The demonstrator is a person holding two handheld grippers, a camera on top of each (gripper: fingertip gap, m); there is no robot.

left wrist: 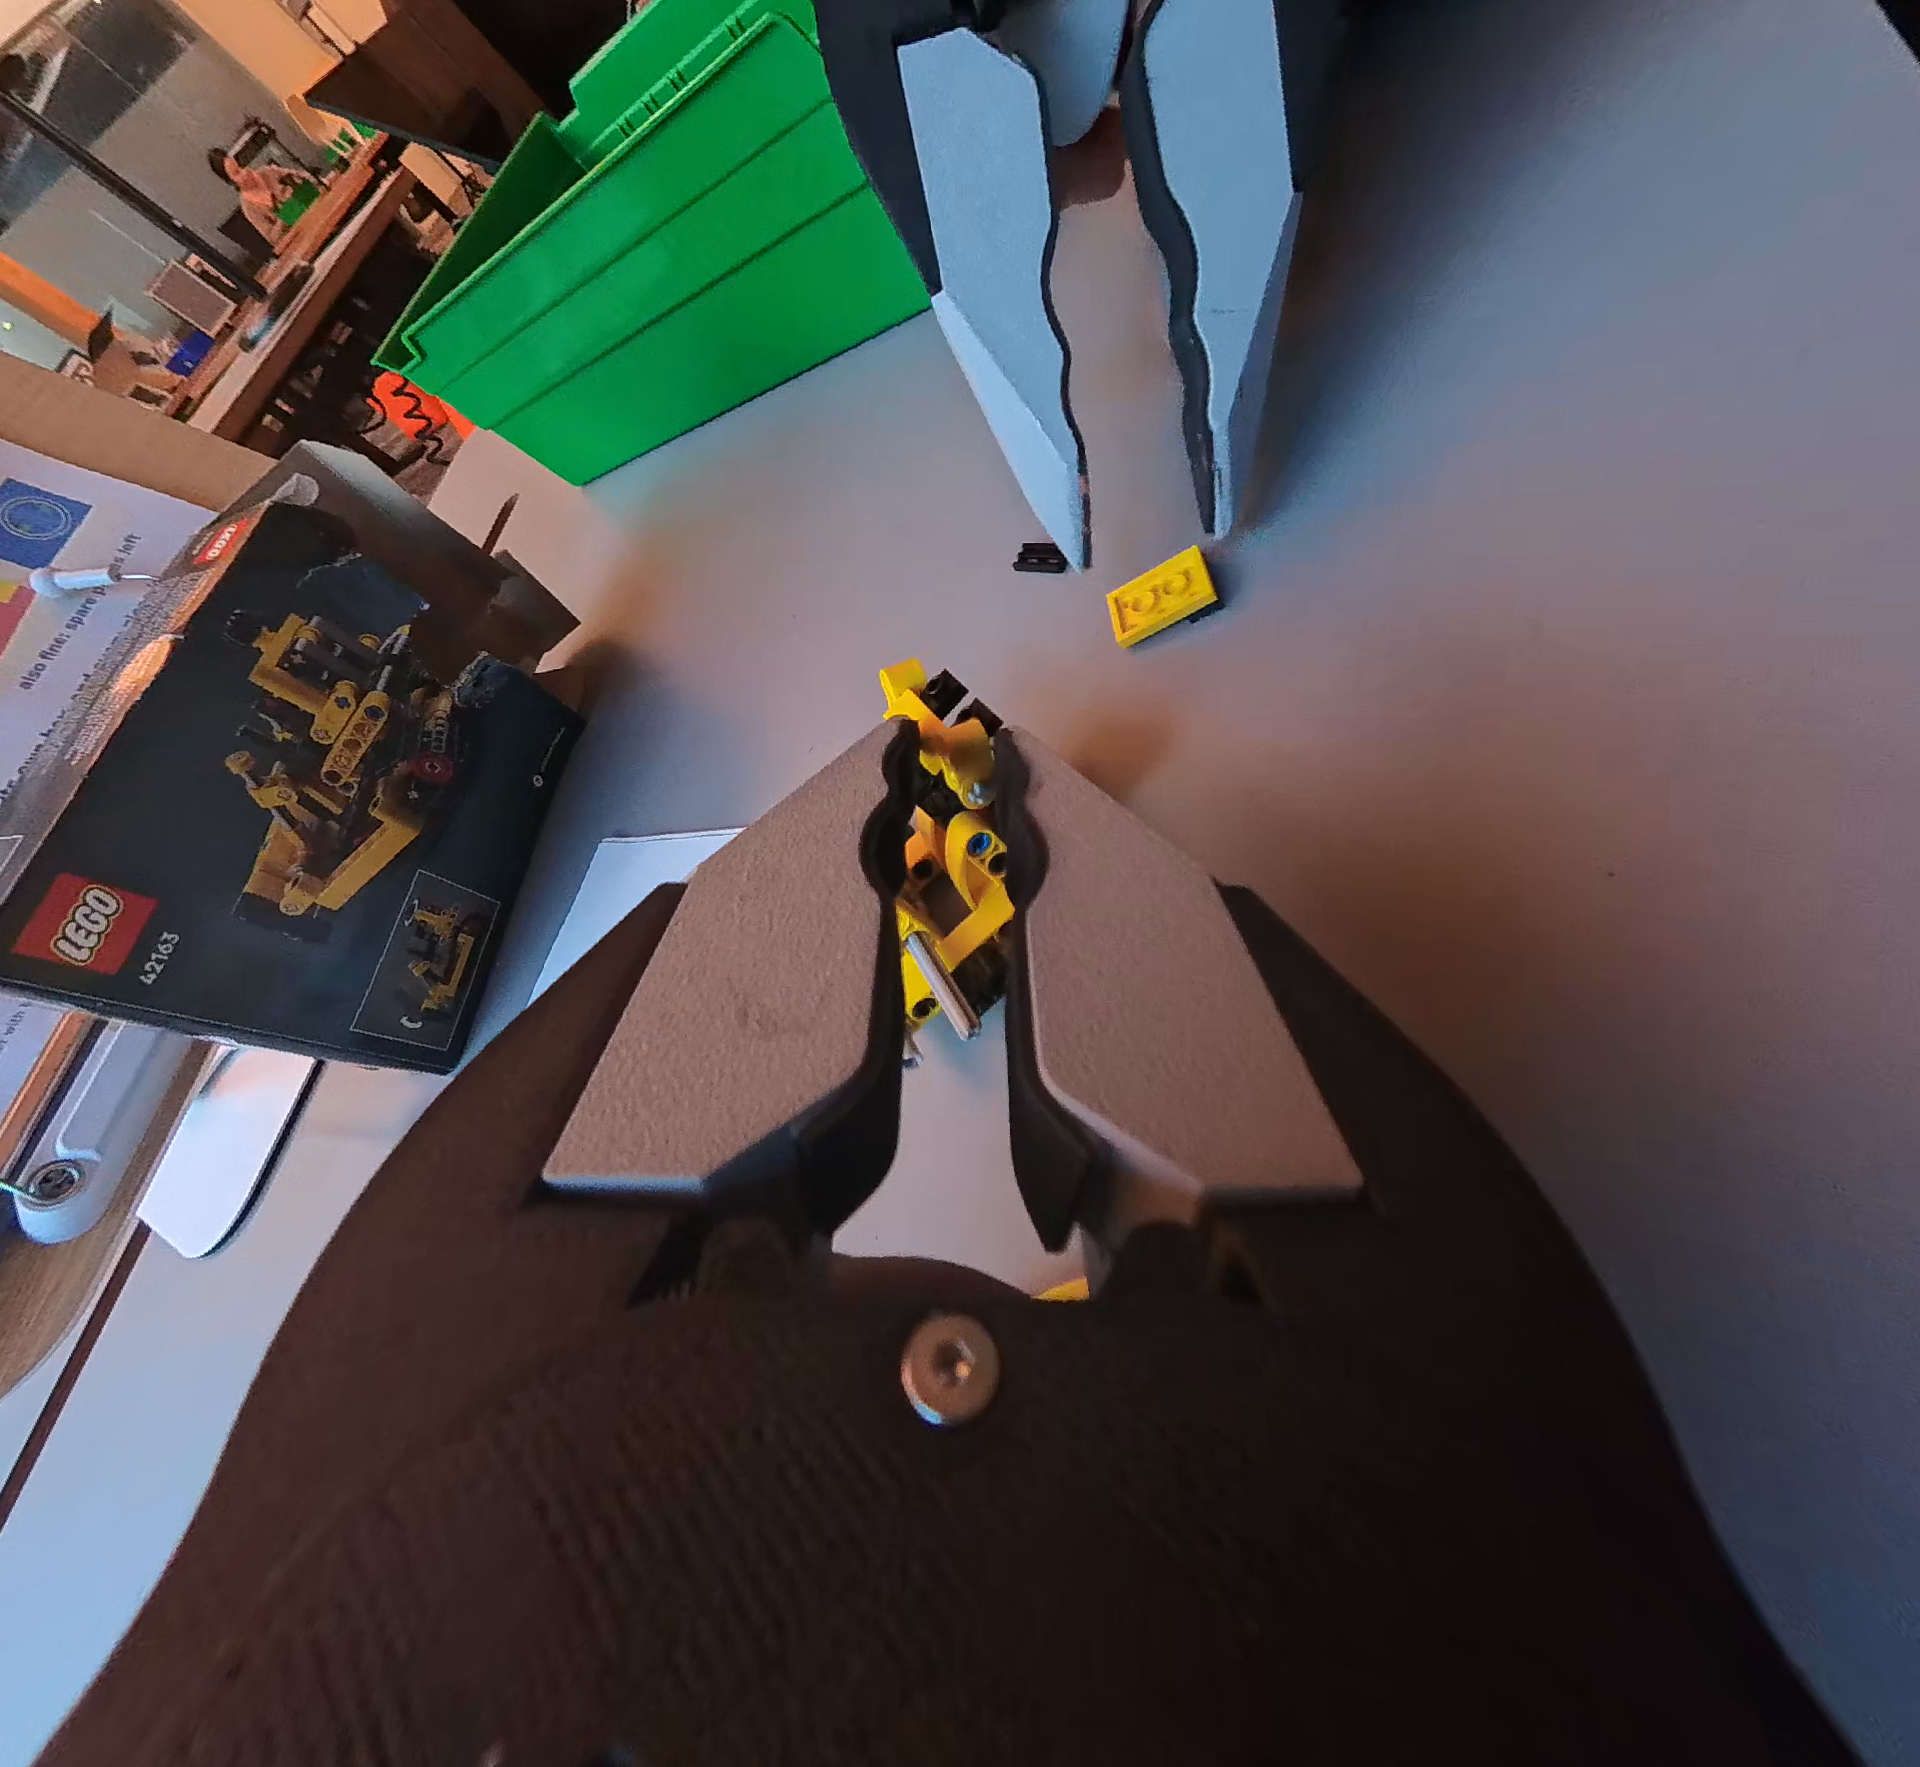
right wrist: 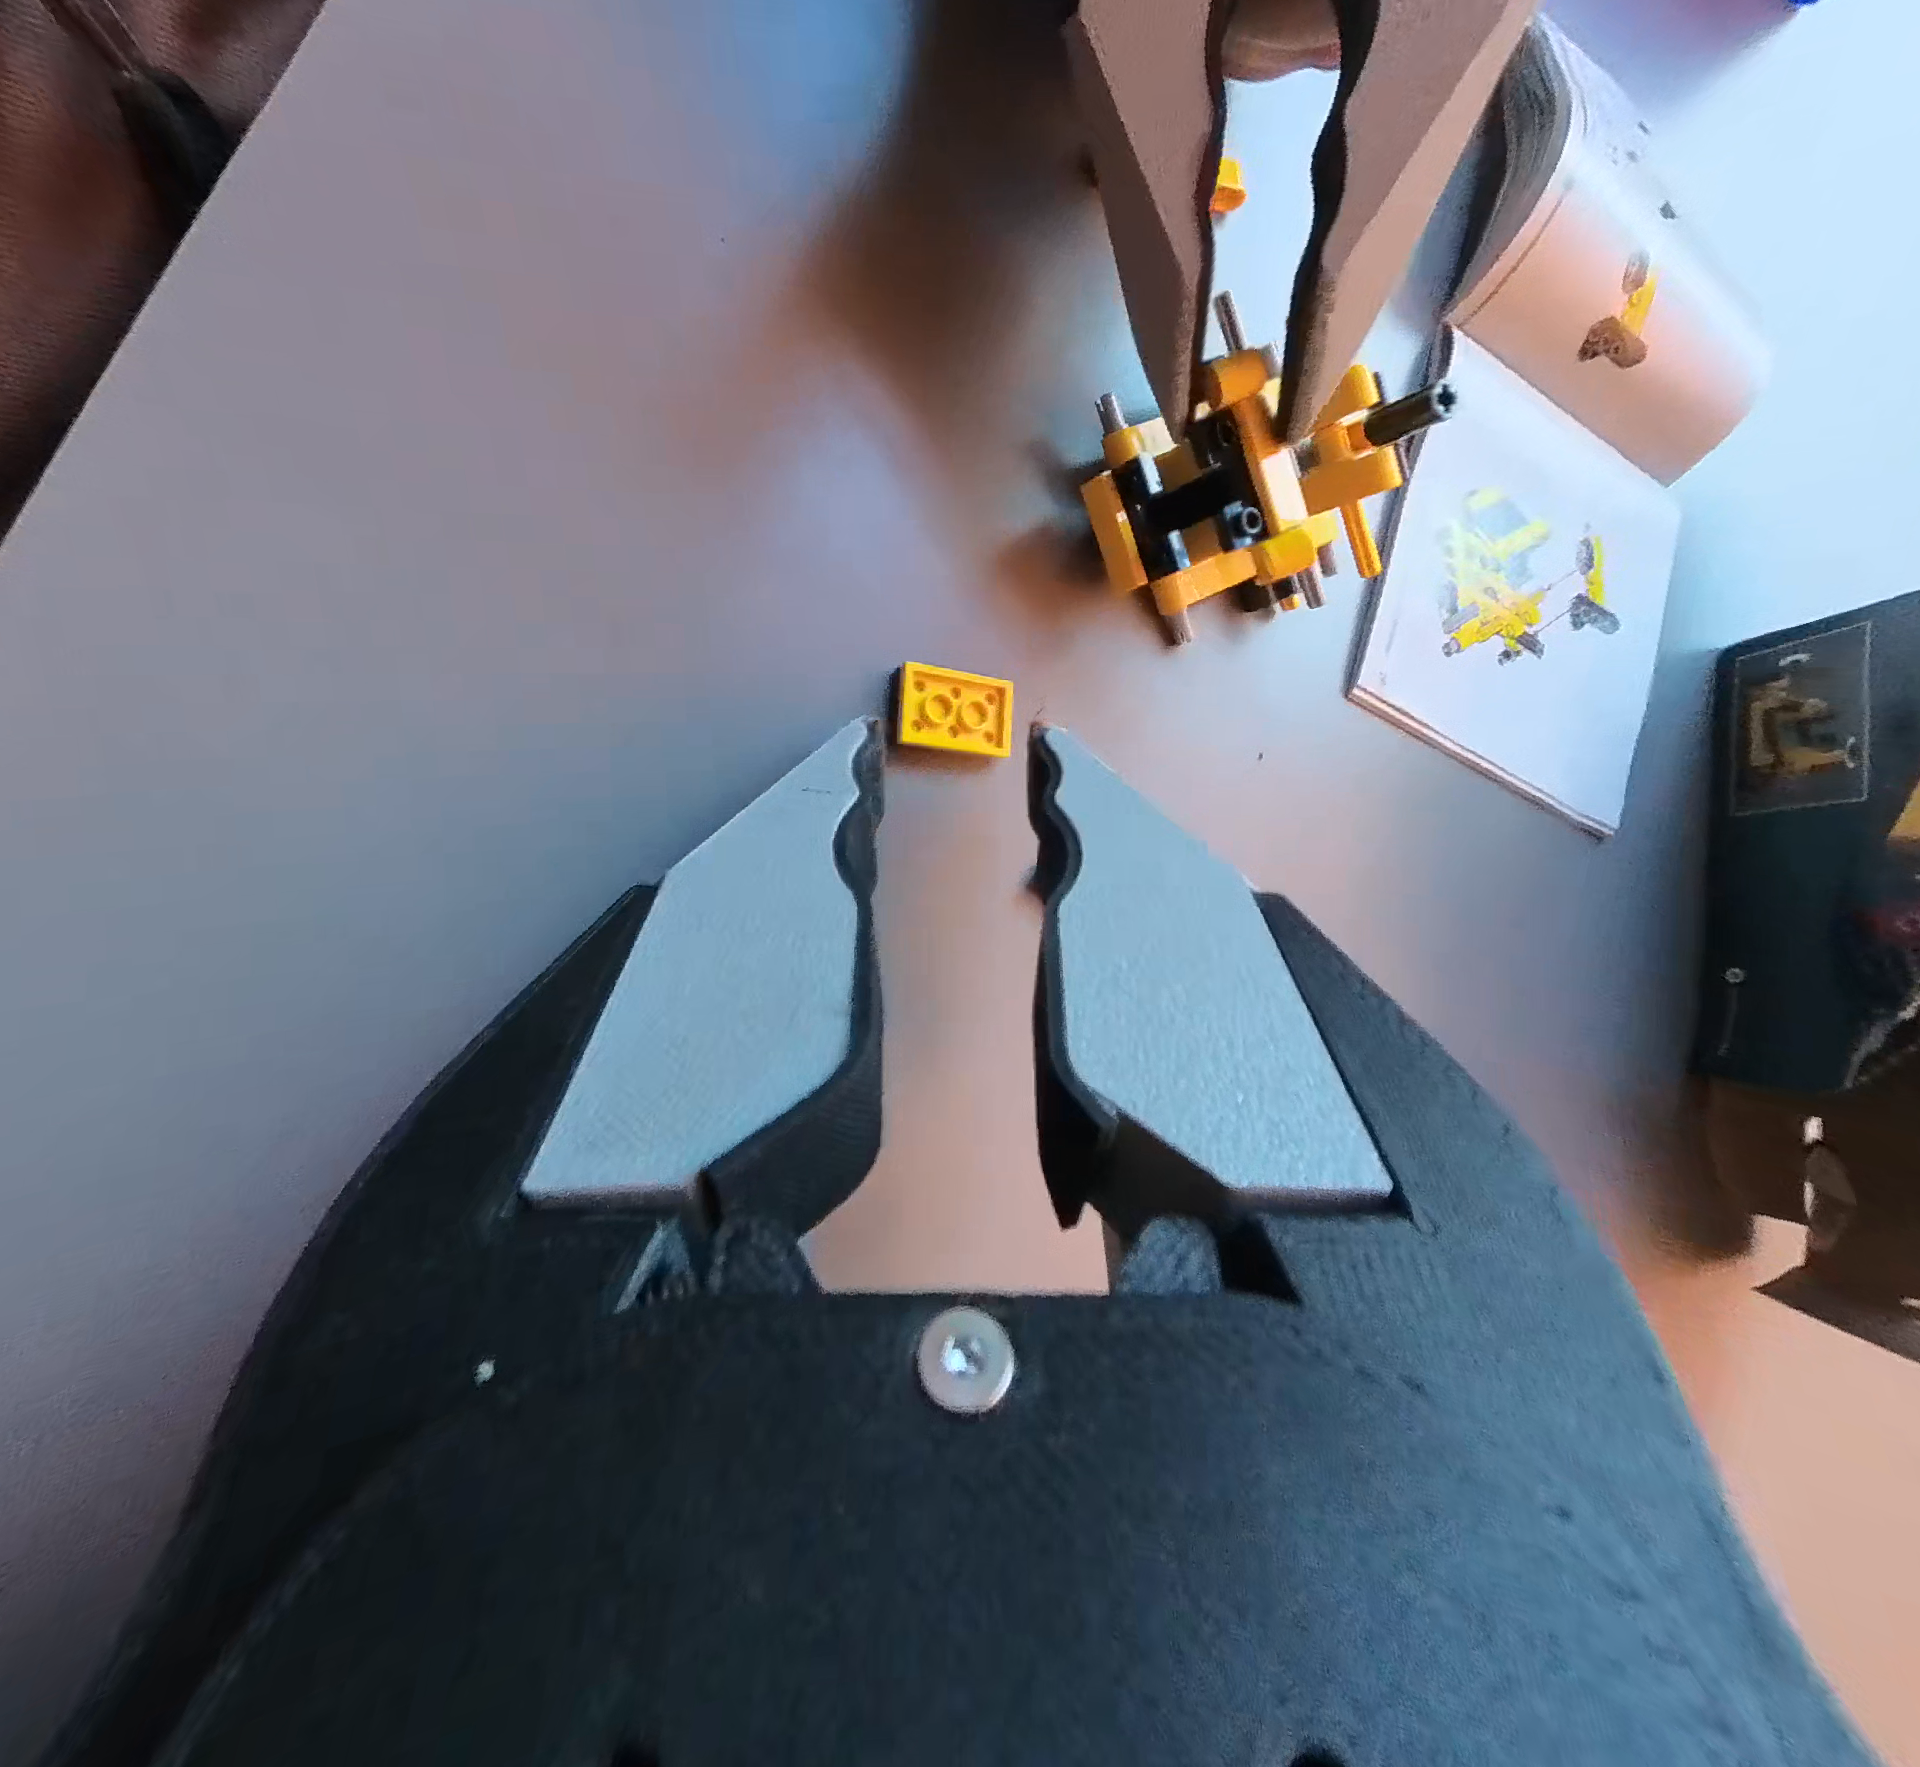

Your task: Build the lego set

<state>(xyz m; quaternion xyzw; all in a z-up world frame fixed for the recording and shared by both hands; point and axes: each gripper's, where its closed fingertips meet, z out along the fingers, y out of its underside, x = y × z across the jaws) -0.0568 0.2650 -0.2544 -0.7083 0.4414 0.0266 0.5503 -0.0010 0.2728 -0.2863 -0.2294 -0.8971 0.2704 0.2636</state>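
Observation:
My left gripper (left wrist: 951,743) is shut on a yellow and black lego assembly (left wrist: 951,844) with grey axles, holding it on the table; it also shows in the right wrist view (right wrist: 1236,496) under the left gripper (right wrist: 1242,403). A small yellow plate (right wrist: 953,711) lies underside up on the table, just beyond my right gripper (right wrist: 954,730), which is open and empty. In the left wrist view the plate (left wrist: 1162,595) lies in front of the right gripper (left wrist: 1148,548). A small black piece (left wrist: 1039,558) lies by its left fingertip.
Green bins (left wrist: 665,283) stand at the far side of the table (left wrist: 1507,678). The dark lego box (left wrist: 281,782) lies to the left, also in the right wrist view (right wrist: 1818,844). An open instruction booklet (right wrist: 1517,616) lies beside the assembly. A small yellow piece (right wrist: 1228,186) lies behind the left gripper. Tip to tip, the grippers are about 7 cm apart.

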